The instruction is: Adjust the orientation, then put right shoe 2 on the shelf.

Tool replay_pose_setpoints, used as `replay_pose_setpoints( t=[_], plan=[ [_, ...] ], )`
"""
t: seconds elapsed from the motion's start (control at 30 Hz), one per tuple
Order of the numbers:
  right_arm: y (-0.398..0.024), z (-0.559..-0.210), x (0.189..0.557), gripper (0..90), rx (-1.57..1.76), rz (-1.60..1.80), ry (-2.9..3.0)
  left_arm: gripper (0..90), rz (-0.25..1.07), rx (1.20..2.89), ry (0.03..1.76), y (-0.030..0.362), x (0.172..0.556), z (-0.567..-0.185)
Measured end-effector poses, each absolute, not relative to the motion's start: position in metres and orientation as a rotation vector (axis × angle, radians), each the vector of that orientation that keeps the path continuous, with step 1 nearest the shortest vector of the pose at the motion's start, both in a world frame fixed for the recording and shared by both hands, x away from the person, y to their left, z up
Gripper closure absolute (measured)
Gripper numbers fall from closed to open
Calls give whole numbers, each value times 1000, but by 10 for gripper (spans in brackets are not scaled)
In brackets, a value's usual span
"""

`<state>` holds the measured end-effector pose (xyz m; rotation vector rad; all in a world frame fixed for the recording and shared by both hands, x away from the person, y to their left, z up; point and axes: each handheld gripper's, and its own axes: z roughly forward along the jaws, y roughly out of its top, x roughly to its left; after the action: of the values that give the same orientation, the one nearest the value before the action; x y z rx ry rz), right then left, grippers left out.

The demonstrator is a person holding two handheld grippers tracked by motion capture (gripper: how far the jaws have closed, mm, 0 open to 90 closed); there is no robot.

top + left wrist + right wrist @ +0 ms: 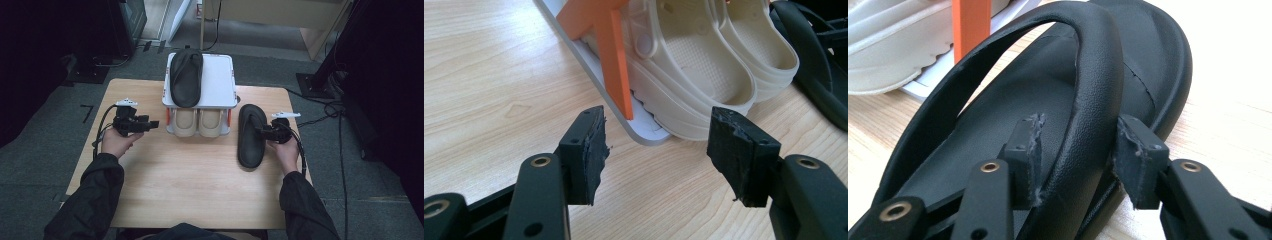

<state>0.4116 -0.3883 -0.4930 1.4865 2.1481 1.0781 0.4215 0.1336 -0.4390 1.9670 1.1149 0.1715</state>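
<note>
- High view, left side: the left gripper (150, 123) is held in the person's left hand (116, 141) over the wooden table (190, 190), pointing toward the shoe rack (220, 87) and well apart from the black sandals.
- Left gripper view: its jaws stand wide apart with nothing between them, bare tabletop under them; just ahead are the rack's white base, an orange upright (616, 60) and the cream clogs (704, 65).
- High view, centre: the white rack stands at the table's far edge. One black sandal (186, 76) lies on its top shelf, and the pair of cream clogs sits on the lower shelf.
- High view, right of the rack: the second black sandal (251, 135) lies flat on the table, just beside the rack, toe pointing away from the person.
- High view, right side: the right gripper (262, 132) in the right hand (287, 152) reaches the sandal from its outer side.
- Right gripper view: the sandal's strap (1095, 100) runs between the two jaws. The jaws are part open; one pad looks to touch the strap, and a gap shows at the other, so the strap is straddled, not clamped.
</note>
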Motion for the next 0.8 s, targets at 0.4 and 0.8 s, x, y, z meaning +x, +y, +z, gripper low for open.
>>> replay_pose_setpoints(
  t=[0.4,0.8],
  plan=[
    [-382,-487,412,718,1581,1028,2103,409,182,1968,1118,135,421,-439],
    [-383,-474,411,720,1661,1016,2058,411,187,1952,1117,136,421,-437]
  ],
)
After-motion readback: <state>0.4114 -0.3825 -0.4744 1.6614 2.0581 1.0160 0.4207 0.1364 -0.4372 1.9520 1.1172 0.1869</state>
